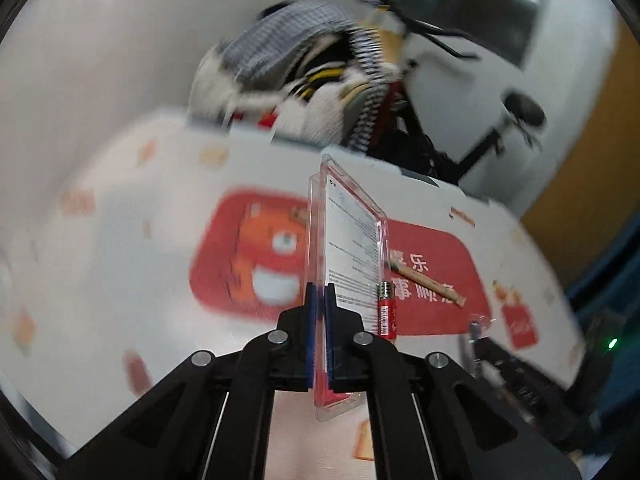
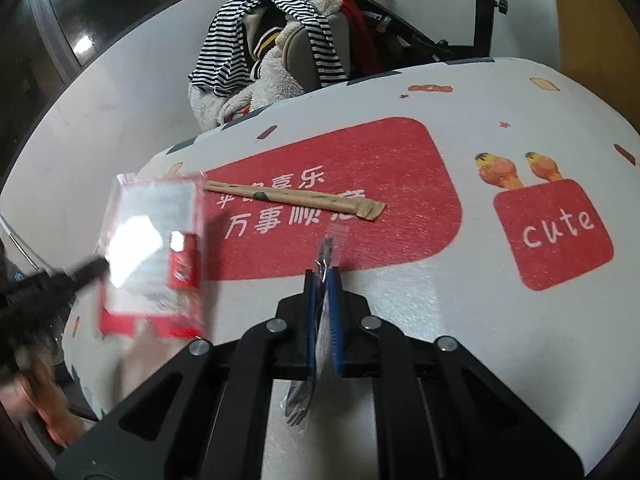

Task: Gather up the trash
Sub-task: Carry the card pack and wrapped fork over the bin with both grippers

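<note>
Clear plastic is pinched hard in both sets of tongs right now: the left tongs [image 1: 319, 292] are clamped on the edge of a battery blister pack [image 1: 352, 248], a see-through shell over a red and white printed card with one red battery [image 1: 387, 312] sitting in its lower corner, and the pack stands upright, lifted off the surface. Over on the other side, the right tongs [image 2: 323, 276] are closed on a thin transparent wrapper [image 2: 329, 250] that pokes up past the blue pads and trails down behind them with what looks like a plastic fork inside. From the right camera the blister pack [image 2: 154, 252] hangs blurred at the left, held by the dark left tongs [image 2: 90, 270]. Beyond both, a brown paper chopstick sleeve [image 2: 294, 198] lies flat on the red panel of the white patterned tablecloth [image 2: 480, 288], apart from either pair of tongs. Farther back, a chair heaped with striped and fleecy clothes [image 2: 276, 40] stands at the far edge of the surface.
</note>
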Available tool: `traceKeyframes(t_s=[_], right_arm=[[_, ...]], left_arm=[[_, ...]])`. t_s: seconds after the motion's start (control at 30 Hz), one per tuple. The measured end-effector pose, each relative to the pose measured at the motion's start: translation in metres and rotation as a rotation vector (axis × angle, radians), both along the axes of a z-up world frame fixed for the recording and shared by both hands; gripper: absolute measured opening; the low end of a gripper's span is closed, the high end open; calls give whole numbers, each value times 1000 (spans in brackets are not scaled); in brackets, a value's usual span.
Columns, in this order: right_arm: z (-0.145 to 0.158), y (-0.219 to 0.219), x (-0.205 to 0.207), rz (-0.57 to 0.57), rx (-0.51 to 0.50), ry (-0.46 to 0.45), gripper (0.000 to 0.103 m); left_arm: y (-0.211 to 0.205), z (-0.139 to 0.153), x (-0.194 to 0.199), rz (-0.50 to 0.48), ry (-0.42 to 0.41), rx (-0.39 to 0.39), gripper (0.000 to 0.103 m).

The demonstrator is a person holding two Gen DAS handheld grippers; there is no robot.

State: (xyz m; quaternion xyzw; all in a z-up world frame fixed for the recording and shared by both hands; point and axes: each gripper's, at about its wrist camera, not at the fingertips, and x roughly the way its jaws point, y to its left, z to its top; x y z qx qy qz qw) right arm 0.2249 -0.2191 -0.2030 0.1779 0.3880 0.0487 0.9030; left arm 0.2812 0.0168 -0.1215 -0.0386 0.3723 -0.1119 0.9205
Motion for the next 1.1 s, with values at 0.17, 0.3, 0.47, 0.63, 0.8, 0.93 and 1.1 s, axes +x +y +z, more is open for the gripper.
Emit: traceKeyframes(t_s=[0.17, 0.3, 0.47, 0.63, 0.8, 0.93, 1.1], right_arm=[[5, -9, -20, 4, 17, -23, 10], [10, -15, -34, 4, 14, -32, 10], [13, -25, -48, -9, 11, -30, 10], [19, -33, -57, -22, 22, -31, 10], [28, -34, -69, -3, 24, -57, 10], [40, -33, -82, 22, 26, -92, 10], [56, -32, -106, 63, 29, -129, 10]], left_arm=[[-39, 25, -8, -72, -167, 321, 4], [-63, 5, -10, -133, -206, 532, 4], [-58, -15, -8, -95, -189, 564, 4], [-30, 4, -8, -32, -118, 357, 4], [-11, 23, -27, -26, -77, 192, 4], [-3, 38, -52, -47, -73, 125, 4], [-1, 52, -102, -109, -87, 92, 4]])
